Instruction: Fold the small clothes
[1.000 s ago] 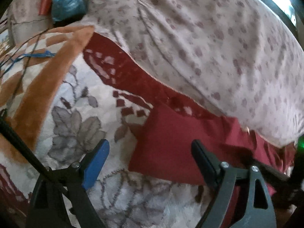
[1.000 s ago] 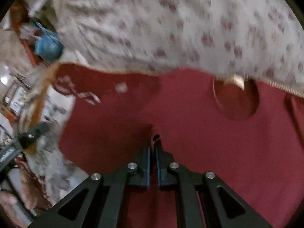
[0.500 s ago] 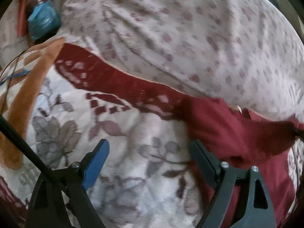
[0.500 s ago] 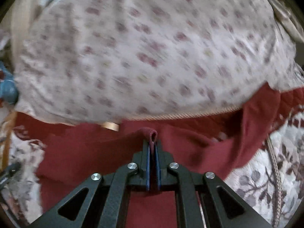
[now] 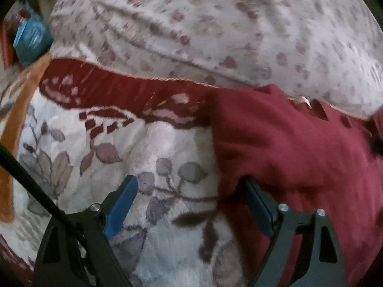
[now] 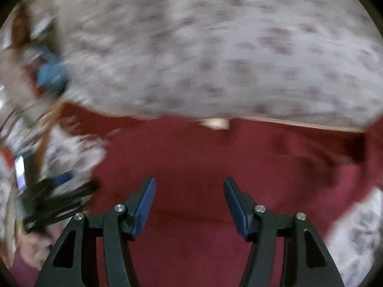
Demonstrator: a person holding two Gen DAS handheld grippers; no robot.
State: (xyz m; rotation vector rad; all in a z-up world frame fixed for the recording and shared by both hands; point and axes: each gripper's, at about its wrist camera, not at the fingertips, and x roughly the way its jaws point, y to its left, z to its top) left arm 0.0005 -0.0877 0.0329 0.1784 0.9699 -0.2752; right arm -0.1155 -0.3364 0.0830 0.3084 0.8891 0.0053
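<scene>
Landmark: the dark red garment (image 5: pixel 294 148), lying spread on the leaf-patterned fleece blanket (image 5: pixel 167 148).

Left of garment: a blue bag (image 5: pixel 31 39) is sitting far off at the blanket's upper edge. A black cable (image 5: pixel 28 186) is crossing the blanket's near left corner.

At garment's left edge: the left gripper (image 5: pixel 189 203) is hovering with tongs spread wide, holding nothing; its right finger is lying over the garment's edge, its left finger over bare blanket.

Over garment's middle: the right gripper (image 6: pixel 189 203) is hanging with tongs apart, empty, red cloth showing between them.

Behind garment: a pale flower-print pillow (image 5: pixel 215 28) is bordering its far edge. A small tan label (image 6: pixel 215 123) is showing at that edge.
</scene>
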